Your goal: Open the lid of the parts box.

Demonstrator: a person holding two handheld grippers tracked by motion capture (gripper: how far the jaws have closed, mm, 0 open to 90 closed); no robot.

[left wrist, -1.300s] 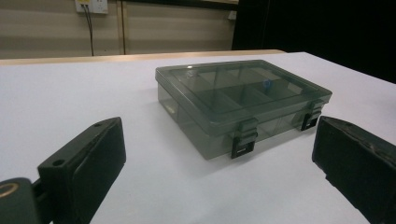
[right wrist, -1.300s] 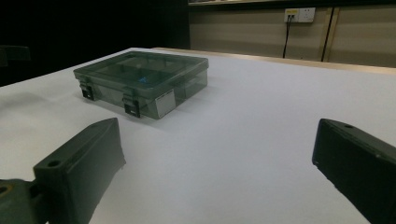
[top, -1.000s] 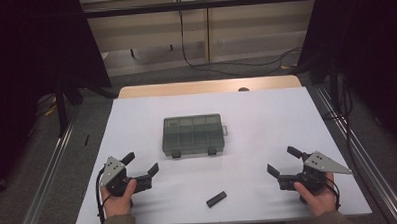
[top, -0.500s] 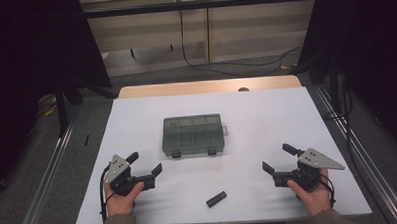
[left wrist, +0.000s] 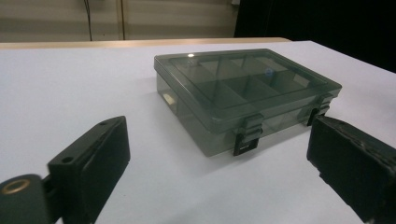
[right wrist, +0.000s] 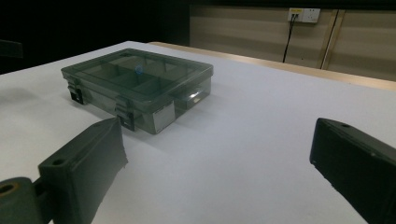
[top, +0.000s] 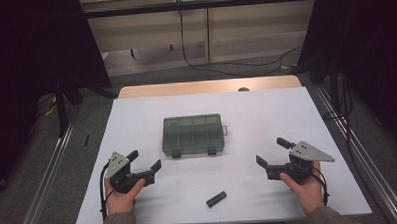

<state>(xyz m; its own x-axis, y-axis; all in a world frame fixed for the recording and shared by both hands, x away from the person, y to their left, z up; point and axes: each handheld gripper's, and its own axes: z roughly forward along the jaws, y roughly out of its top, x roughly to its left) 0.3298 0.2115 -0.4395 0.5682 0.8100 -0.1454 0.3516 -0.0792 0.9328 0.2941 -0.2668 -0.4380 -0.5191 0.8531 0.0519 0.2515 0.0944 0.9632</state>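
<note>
This looks like a lab or recording station rather than a home. A plain white rectangular table [top: 267,119] fills the middle of the high view, its pale wooden edge [top: 205,86] showing at the far side. Black curtains [top: 29,63] hang at the upper left and upper right of the frame, closing the station in. Metal floor rails [top: 43,177] run along both sides of the table over a grey floor. At the top centre, a black cable [top: 184,42] drops from a white wall socket [right wrist: 303,14] on beige panelled wall [top: 148,33], and a dark horizontal bar [top: 198,4] crosses in front.
</note>
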